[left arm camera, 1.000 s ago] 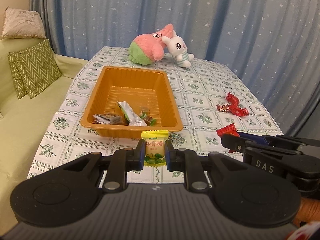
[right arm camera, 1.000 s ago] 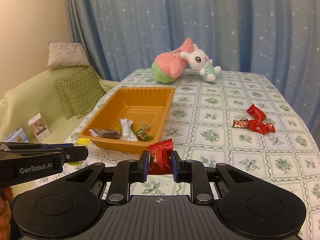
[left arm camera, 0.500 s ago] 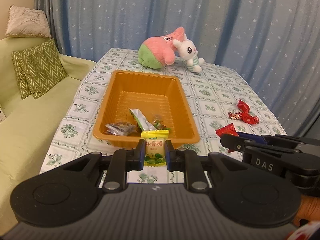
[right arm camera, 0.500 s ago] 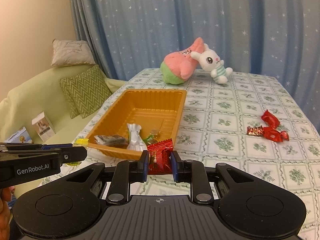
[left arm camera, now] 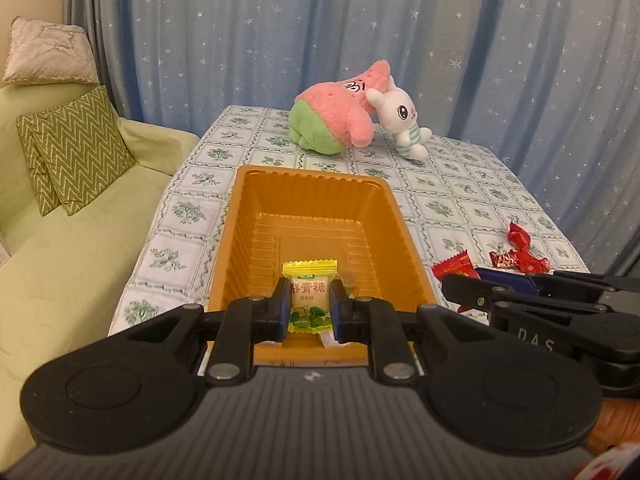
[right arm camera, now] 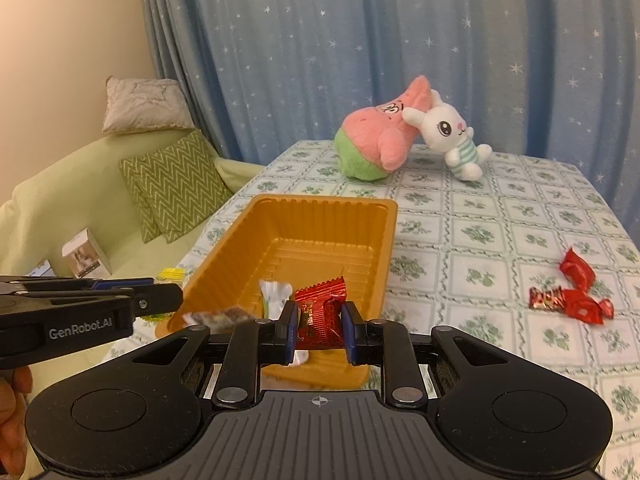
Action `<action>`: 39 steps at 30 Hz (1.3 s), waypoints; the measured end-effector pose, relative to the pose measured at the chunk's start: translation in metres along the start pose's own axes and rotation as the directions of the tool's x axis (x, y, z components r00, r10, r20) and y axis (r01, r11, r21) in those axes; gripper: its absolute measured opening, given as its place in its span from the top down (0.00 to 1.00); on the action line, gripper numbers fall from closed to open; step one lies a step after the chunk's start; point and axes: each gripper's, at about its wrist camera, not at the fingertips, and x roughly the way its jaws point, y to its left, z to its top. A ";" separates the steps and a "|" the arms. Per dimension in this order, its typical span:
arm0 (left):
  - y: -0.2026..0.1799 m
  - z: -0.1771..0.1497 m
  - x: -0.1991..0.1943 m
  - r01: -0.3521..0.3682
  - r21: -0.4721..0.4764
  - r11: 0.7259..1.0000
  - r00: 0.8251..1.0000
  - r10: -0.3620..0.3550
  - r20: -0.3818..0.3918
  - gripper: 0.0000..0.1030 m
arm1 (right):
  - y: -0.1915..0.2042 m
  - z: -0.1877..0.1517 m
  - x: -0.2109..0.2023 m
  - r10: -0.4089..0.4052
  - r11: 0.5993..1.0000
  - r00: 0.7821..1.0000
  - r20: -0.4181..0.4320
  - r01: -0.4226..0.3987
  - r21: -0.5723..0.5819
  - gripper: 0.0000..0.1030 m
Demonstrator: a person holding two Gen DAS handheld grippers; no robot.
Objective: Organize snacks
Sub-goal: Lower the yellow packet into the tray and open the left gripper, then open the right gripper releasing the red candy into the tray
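An orange tray [left arm camera: 240, 216] [right arm camera: 384, 224] stands on the table. My left gripper [left arm camera: 310, 308] is shut on a yellow candy packet [left arm camera: 309, 294] and holds it over the tray's near end. My right gripper [right arm camera: 320, 330] is shut on a red candy packet [right arm camera: 320, 312] over the tray's near right corner. A white wrapper [right arm camera: 274, 294] and a dark wrapper [right arm camera: 224, 315] lie in the tray. Several red candies [right arm camera: 572, 294] [left arm camera: 518, 254] lie on the table to the right of the tray.
A pink and green plush [left arm camera: 336, 120] and a white rabbit plush [left arm camera: 400, 124] lie at the far end of the table. A green sofa with zigzag cushions [left arm camera: 72, 152] runs along the left. Small boxes [right arm camera: 86, 258] rest on the sofa.
Both grippers have moved forward with their candies, from in front of the tray to over its near end.
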 end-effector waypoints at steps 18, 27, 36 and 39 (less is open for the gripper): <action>0.013 0.017 0.058 0.046 -0.019 0.999 0.998 -0.047 -0.052 0.69 | -0.018 0.011 0.042 -0.012 1.000 1.000 -0.027 0.012 0.024 0.77; 0.029 0.011 0.047 -0.020 -0.042 0.999 0.999 0.018 -0.038 0.56 | -0.021 0.013 0.040 -0.011 0.999 1.000 -0.020 0.012 0.036 0.77; 0.034 0.010 0.032 -0.057 -0.036 0.998 0.998 0.057 -0.010 0.52 | -0.015 0.018 0.042 0.052 0.996 0.999 -0.005 -0.052 0.071 0.77; 0.035 0.008 0.030 -0.066 -0.036 0.997 0.998 0.066 -0.013 0.49 | -0.017 0.021 0.044 0.098 0.989 0.995 -0.003 -0.097 0.114 0.77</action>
